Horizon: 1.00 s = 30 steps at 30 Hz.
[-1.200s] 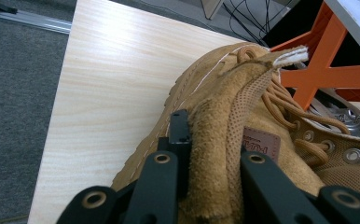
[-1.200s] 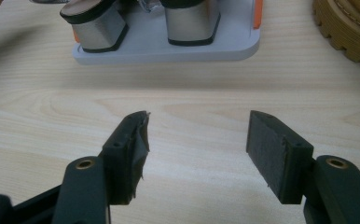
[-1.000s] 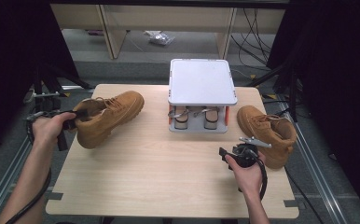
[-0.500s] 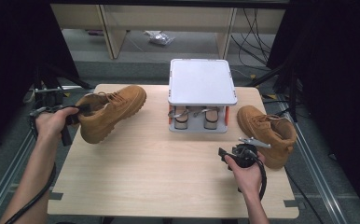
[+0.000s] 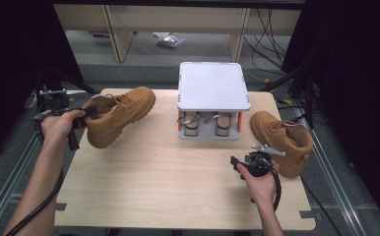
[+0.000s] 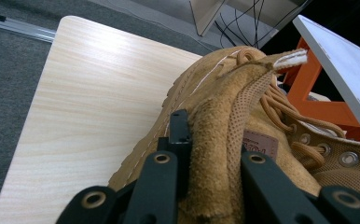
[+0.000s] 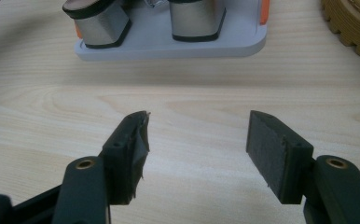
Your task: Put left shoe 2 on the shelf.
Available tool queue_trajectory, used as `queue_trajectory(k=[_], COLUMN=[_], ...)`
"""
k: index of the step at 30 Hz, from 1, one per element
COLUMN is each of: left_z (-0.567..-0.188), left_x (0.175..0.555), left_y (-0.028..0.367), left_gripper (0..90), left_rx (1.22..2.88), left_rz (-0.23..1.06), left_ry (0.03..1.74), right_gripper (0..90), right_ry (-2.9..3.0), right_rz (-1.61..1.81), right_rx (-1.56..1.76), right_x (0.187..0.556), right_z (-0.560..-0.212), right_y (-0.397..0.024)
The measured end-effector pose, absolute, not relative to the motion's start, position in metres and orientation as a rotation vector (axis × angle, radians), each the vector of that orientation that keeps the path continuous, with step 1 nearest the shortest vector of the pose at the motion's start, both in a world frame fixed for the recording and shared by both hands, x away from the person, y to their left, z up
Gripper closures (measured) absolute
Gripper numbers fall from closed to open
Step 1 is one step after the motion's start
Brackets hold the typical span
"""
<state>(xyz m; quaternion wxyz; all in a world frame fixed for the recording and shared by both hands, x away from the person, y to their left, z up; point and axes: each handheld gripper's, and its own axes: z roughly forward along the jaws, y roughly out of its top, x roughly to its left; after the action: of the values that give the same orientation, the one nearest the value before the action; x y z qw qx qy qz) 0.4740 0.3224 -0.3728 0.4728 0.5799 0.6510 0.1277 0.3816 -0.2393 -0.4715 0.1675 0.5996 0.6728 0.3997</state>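
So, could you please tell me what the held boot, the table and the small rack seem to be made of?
Boot: tan suede or nubuck, going by the matte, napped surface, with a perforated lining, metal eyelets and woven laces.
Table: pale wood or wood-look laminate, with visible grain and a smooth finish.
Rack: probably plastic, with a flat matte grey-white top and orange posts; I can't tell for sure.

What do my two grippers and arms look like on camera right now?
Both are black two-jaw tools. The right gripper has flat black pads, one frayed, with brass-coloured rivets at the jaw pivots. The left gripper matches. A black cable trails along the left forearm. Forearms are bare, no sleeves.
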Motion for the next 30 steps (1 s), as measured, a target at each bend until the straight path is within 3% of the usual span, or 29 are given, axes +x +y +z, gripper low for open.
queue_trajectory(k=[30], left_z=[-0.359], left_x=[0.491], left_y=[0.303], left_gripper=[81.1], left_rx=[1.397], left_rz=[0.315], left_ry=[1.568], right_gripper=[39.8], right_ry=[1.917], right_rz=[1.133], right_rx=[1.721], right_x=[0.381], right_z=[-0.471], right_y=[-0.24])
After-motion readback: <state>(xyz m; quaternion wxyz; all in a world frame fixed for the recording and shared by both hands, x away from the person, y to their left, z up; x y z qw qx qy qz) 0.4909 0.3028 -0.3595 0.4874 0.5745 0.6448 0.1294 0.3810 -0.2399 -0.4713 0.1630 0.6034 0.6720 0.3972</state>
